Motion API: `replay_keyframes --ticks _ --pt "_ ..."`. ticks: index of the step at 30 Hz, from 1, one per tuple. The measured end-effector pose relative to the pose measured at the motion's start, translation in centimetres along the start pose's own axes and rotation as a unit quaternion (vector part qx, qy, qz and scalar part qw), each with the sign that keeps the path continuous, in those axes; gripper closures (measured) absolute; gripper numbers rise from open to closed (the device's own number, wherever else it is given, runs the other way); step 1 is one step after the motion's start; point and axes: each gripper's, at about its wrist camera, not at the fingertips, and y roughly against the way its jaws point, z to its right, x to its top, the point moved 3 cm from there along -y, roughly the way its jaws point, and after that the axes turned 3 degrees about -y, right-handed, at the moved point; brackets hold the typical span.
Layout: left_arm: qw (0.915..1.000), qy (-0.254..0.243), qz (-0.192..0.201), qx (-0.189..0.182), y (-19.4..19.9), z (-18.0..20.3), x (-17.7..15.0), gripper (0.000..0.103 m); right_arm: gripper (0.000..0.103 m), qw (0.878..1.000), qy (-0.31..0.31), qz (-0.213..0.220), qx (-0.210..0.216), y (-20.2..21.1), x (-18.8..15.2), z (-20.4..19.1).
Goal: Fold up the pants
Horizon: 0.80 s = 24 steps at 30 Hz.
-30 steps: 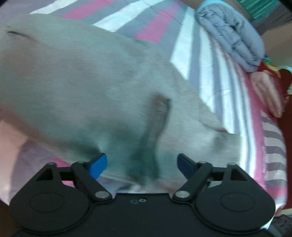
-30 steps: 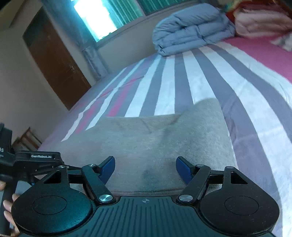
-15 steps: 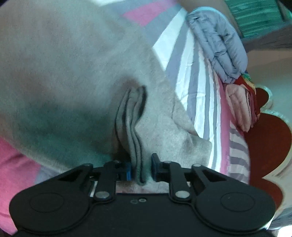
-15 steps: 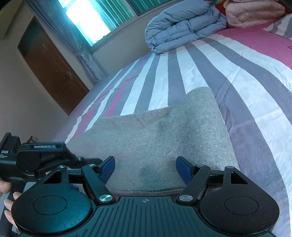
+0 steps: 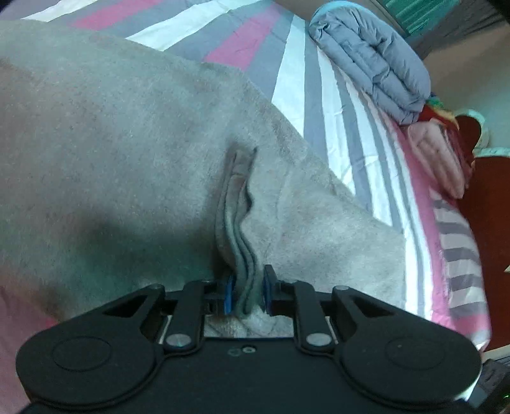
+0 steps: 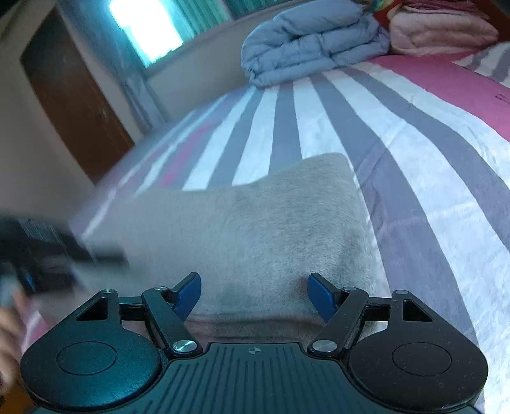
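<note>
Beige-grey fleece pants [image 5: 111, 153] lie spread across a striped bed. In the left wrist view my left gripper [image 5: 248, 294] is shut on a bunched ridge of several layers at the pants' near edge, and the pinched fold [image 5: 237, 203] stands up away from the blue pads. In the right wrist view the pants [image 6: 255, 229] fill the middle, one corner pointing toward the far end of the bed. My right gripper [image 6: 255, 294] hovers over their near edge, open, with cloth below the fingers but nothing pinched. The blurred left gripper [image 6: 47, 254] shows at far left.
The bedsheet [image 6: 398, 133] has white, grey and pink stripes. A folded blue-grey duvet [image 6: 306, 41] and a pink blanket [image 6: 443, 28] sit at the far end. A brown door [image 6: 73, 105] and a bright window [image 6: 143, 28] lie beyond. Part of a hand [image 6: 9, 321] shows at lower left.
My left gripper has closed from wide open onto a ridge of the pants' edge and dropped slightly. The right gripper has stayed open over the cloth, its view tilting a little.
</note>
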Motion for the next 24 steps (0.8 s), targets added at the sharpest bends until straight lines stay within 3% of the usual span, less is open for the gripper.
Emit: replay_keyframes --ticks 2,3,7,9,12,16,19,24 --pt "0.9999 0.002 -0.001 -0.013 0.7 0.9 0.6 0.093 0.030 1.000 0.021 -0.006 -0.013 -0.3 -0.1 -0.5" --pt "0.9999 0.001 0.001 -0.014 1.1 1.0 0.8 0.086 0.030 0.999 0.030 -0.010 -0.022 -0.3 -0.1 -0.6" --pt "0.9988 -0.015 0.023 0.040 2.9 0.5 2.2 0.084 0.030 0.997 0.053 -0.026 -0.041 -0.9 -0.2 -0.9" --pt "0.9988 0.003 0.034 0.035 4.5 -0.8 2.4 0.082 0.030 0.997 0.065 -0.026 -0.044 -0.8 -0.1 -1.5" --pt "0.9971 0.029 0.053 0.045 6.7 -2.5 2.2 0.080 0.030 0.997 0.065 0.005 -0.028 -0.2 0.4 -3.0" --pt "0.9923 0.063 0.075 0.076 9.6 -5.7 1.9 0.080 0.030 0.996 0.091 -0.019 -0.005 -2.5 -0.1 -6.3" --pt "0.9832 0.104 0.102 0.109 12.8 -9.6 1.8 0.079 0.030 0.993 0.106 -0.051 -0.002 -4.3 -1.5 -7.6" --pt "0.9616 0.184 0.142 0.146 16.1 -16.1 1.8 0.059 0.027 0.996 0.079 -0.044 0.009 -4.2 -1.6 -7.2"
